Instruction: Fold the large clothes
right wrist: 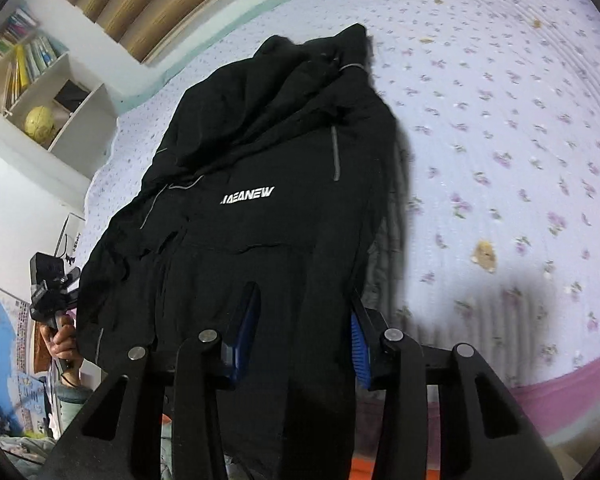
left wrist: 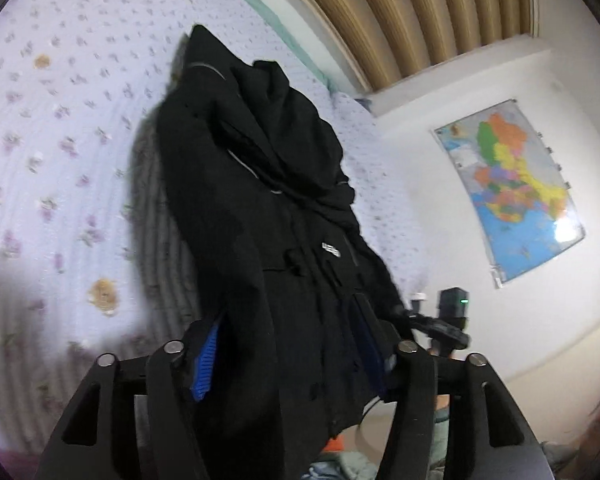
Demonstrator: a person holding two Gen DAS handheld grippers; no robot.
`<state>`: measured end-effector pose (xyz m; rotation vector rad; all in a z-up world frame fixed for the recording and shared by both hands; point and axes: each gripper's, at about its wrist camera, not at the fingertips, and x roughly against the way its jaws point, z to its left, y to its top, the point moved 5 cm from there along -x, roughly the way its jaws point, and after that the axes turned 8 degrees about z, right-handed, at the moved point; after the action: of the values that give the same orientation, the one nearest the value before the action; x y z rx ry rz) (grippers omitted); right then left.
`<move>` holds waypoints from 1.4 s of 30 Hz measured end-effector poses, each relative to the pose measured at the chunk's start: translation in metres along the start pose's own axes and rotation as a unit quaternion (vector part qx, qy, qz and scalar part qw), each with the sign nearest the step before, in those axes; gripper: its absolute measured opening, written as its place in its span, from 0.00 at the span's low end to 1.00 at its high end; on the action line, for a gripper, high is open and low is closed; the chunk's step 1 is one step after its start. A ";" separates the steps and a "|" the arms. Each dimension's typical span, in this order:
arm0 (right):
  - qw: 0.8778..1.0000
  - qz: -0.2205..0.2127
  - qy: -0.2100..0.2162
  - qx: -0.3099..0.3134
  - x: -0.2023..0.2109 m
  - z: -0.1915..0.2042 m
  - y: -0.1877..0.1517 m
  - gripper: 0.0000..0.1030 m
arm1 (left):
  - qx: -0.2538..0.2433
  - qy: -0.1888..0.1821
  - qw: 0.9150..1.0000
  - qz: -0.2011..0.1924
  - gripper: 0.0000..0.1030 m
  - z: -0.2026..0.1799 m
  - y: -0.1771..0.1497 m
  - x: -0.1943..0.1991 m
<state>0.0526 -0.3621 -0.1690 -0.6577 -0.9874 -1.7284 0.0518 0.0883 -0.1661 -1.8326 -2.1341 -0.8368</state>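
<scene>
The jacket [right wrist: 268, 208] runs lengthwise from both tongs toward the far bed [right wrist: 500, 120]. Left tongs [left wrist: 288, 364] and right tongs [right wrist: 300, 340] each clamp its near hem, equally close.

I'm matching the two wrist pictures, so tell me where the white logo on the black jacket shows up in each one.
Left wrist: white logo, small, just right of centre on the black jacket.
Right wrist: logo, centre, reading JAEANEW.
Shared landmark: floral bedspread.

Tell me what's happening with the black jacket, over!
Left gripper shut on black jacket. Right gripper shut on it too. Jacket hangs over the floral bedsheet. Nothing blocking.
</scene>
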 end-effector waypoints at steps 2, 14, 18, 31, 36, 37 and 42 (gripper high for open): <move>0.999 0.033 -0.013 -0.014 -0.018 -0.007 -0.005 0.45 | 0.022 -0.005 1.000 0.014 0.58 0.009 -0.007 -0.011; 0.995 0.066 -0.068 0.016 -0.021 0.000 -0.091 0.42 | -0.018 0.146 0.989 0.023 0.49 0.011 -0.089 0.003; 0.990 0.043 -0.124 0.048 -0.018 0.016 -0.094 0.18 | -0.028 0.164 0.986 -0.008 0.09 0.001 -0.086 0.009; 0.992 -0.110 -0.054 0.040 0.078 0.044 0.014 0.15 | -0.050 0.048 0.991 -0.117 0.10 -0.051 0.026 0.063; 0.987 -0.153 -0.042 0.022 0.087 0.044 0.078 0.15 | -0.056 0.074 0.984 -0.152 0.11 -0.064 0.099 0.048; 0.986 -0.160 -0.040 0.017 0.084 0.044 0.093 0.15 | -0.059 0.085 0.982 -0.158 0.12 -0.065 0.111 0.046; 0.981 -0.178 -0.073 -0.015 0.048 0.033 0.172 0.15 | -0.064 0.169 0.967 -0.179 0.15 -0.054 0.180 0.004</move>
<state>0.1957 -0.3868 -0.0601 -0.6639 -1.2414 -2.0302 0.2124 0.0745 -0.0696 -1.2481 -2.2493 -1.2899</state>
